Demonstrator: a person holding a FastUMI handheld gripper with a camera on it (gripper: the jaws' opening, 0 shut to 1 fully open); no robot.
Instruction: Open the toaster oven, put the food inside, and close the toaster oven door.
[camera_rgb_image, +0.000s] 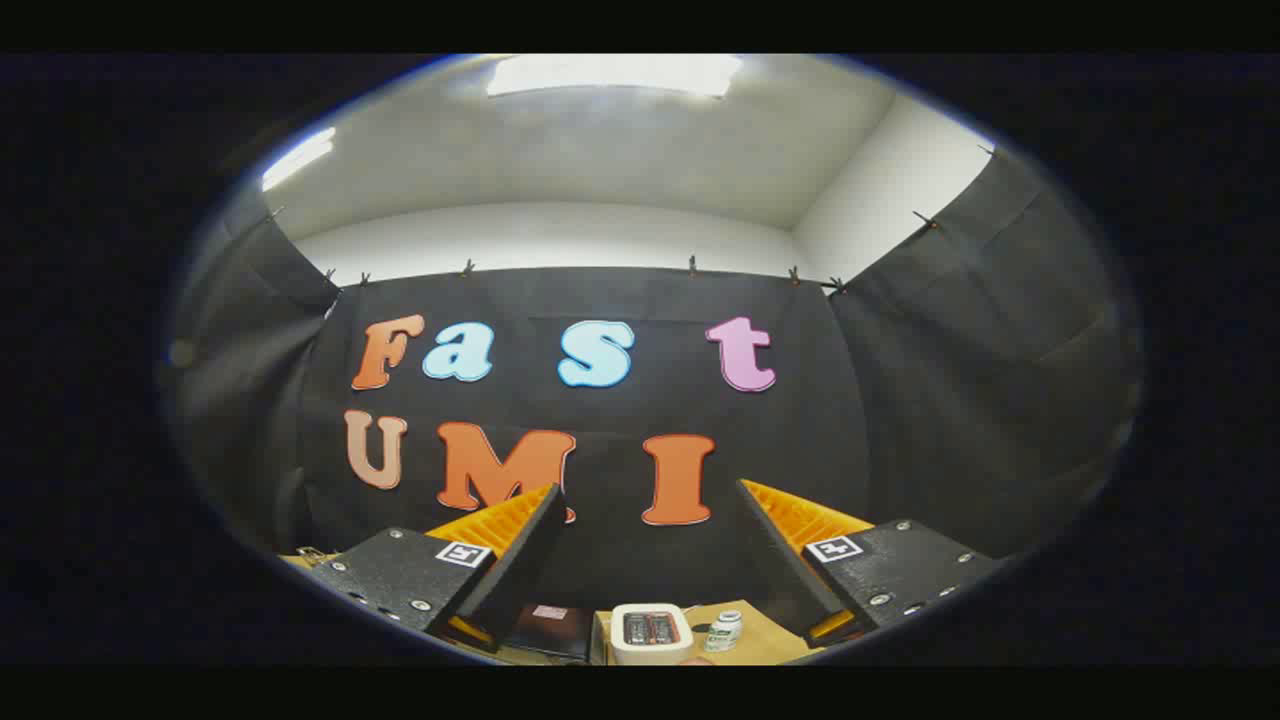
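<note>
- The gripper (650, 540) is held high above the table and it looks toward the back wall of the booth; its two fingers (520, 560) stand wide apart and there is nothing between them.
- Far below, in the gap between the fingers, a small white toaster oven (651, 633) stands on the brown table (760, 640). Its front has a dark window, and the door seems to be closed, but the oven is too small here to be sure.
- Just beside the toaster oven, on the side of the right finger, stands a small white bottle (723, 630) with a label. It is upright and it does not touch the oven.
- On the other side of the oven, near the left finger, a dark flat thing (548, 628) lies on the table; I cannot tell what it is.
- A very small pale piece (697, 661) shows in front of the oven; it may be the food, I cannot say.
- Black cloth (960, 400) hangs on clips around the booth, with white walls (550, 235) and ceiling lights (615, 73) above it.
</note>
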